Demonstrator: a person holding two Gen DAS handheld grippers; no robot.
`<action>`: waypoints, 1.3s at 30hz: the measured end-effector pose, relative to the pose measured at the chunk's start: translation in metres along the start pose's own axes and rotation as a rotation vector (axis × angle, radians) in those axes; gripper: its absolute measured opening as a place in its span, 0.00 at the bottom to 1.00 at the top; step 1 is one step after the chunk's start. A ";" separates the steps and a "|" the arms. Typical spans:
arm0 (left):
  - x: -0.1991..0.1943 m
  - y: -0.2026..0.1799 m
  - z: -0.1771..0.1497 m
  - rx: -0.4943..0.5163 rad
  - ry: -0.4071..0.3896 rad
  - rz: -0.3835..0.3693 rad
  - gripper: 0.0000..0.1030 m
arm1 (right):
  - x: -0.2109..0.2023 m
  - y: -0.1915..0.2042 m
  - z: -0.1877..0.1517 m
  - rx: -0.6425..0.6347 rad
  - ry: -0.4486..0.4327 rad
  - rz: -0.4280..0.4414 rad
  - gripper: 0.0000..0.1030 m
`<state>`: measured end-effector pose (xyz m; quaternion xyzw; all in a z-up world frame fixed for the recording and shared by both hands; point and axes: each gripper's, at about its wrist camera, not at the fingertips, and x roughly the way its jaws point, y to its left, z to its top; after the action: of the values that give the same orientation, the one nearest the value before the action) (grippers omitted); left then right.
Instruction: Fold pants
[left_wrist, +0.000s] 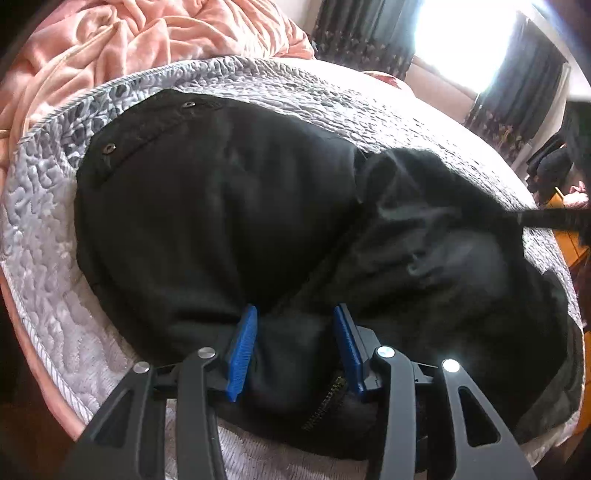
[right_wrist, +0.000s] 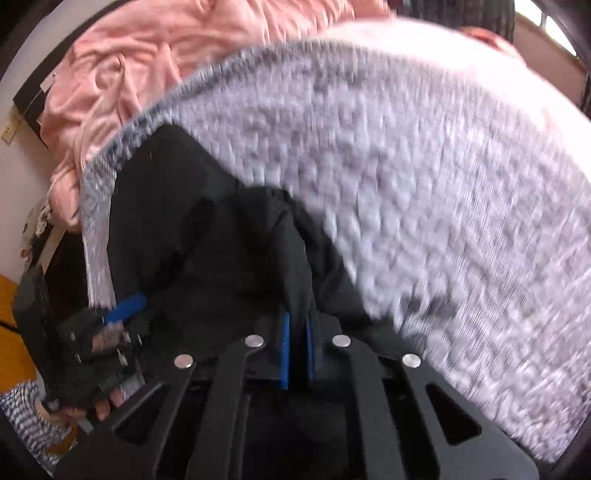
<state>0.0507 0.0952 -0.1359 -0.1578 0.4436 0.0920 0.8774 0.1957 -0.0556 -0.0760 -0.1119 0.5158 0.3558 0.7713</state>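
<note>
Black pants (left_wrist: 221, 221) lie spread on a grey quilted bedspread (left_wrist: 40, 236), waistband with two metal eyelets at the far left. My left gripper (left_wrist: 293, 314) has its blue pads (left_wrist: 242, 350) apart with a bunch of black cloth near the zipper (left_wrist: 325, 402) between them. In the right wrist view the pants (right_wrist: 192, 236) are lifted into a ridge. My right gripper (right_wrist: 296, 325) is shut on a fold of the pants, blue pads (right_wrist: 284, 350) nearly touching. The left gripper also shows in the right wrist view (right_wrist: 122, 314), at the lower left.
A crumpled pink blanket (left_wrist: 122, 44) lies at the far side of the bed, also seen in the right wrist view (right_wrist: 155, 62). Dark curtains (left_wrist: 369, 29) and a bright window are at the back right. The bedspread (right_wrist: 443, 184) stretches to the right.
</note>
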 end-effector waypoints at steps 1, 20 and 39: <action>0.001 -0.001 0.000 0.005 -0.003 0.010 0.43 | -0.001 0.007 0.004 -0.028 -0.039 -0.025 0.05; -0.015 -0.125 0.008 0.241 -0.021 -0.162 0.49 | -0.091 -0.104 -0.149 0.381 -0.140 -0.188 0.40; -0.024 -0.164 -0.052 0.343 0.132 -0.215 0.58 | -0.117 -0.107 -0.308 0.733 -0.056 0.073 0.43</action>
<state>0.0470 -0.0773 -0.1134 -0.0582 0.4898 -0.0895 0.8653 0.0217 -0.3499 -0.1307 0.2001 0.5912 0.1778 0.7609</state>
